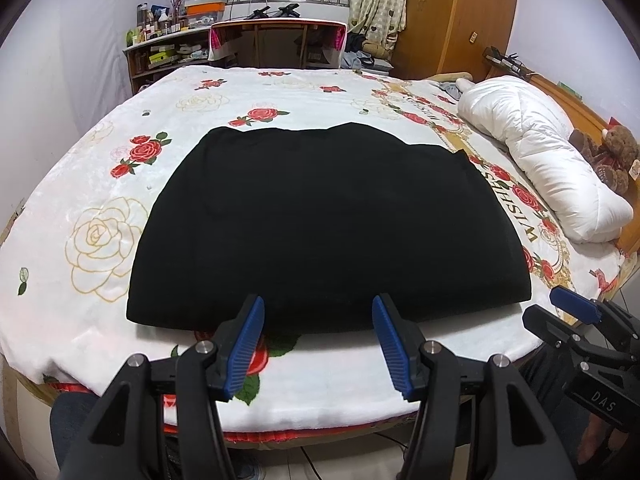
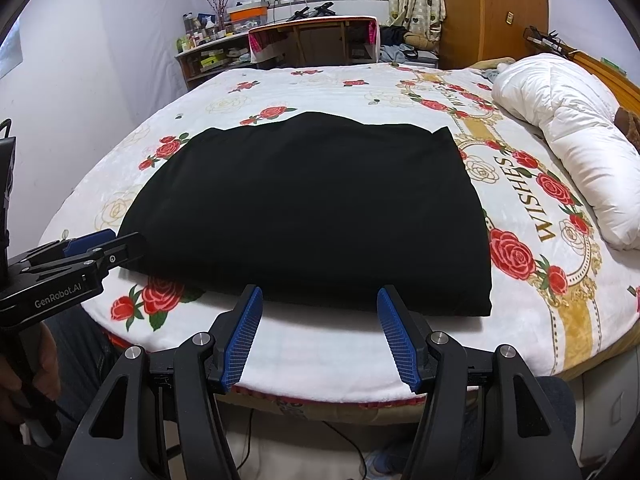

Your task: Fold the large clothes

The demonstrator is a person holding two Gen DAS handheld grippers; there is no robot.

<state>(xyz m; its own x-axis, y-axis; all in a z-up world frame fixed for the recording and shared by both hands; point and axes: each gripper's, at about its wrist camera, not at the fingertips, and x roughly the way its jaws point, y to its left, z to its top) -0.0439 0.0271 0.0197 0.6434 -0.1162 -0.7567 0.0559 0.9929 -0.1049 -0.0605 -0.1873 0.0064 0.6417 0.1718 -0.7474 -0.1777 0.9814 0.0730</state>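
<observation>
A large black garment [image 1: 324,224] lies folded into a flat rectangle on the bed [image 1: 120,184]; it also shows in the right wrist view [image 2: 312,208]. My left gripper [image 1: 318,312] is open and empty, hovering at the garment's near edge. My right gripper [image 2: 319,300] is open and empty, also at the near edge, further right. The right gripper shows at the right edge of the left wrist view [image 1: 576,308]. The left gripper shows at the left of the right wrist view [image 2: 96,246], near the garment's near left corner.
A rolled white duvet [image 1: 544,152] and a brown teddy bear [image 1: 612,152] lie along the bed's right side by the wooden headboard. A desk [image 1: 276,40], cluttered shelves [image 1: 160,48] and a wardrobe [image 1: 456,16] stand beyond the far edge.
</observation>
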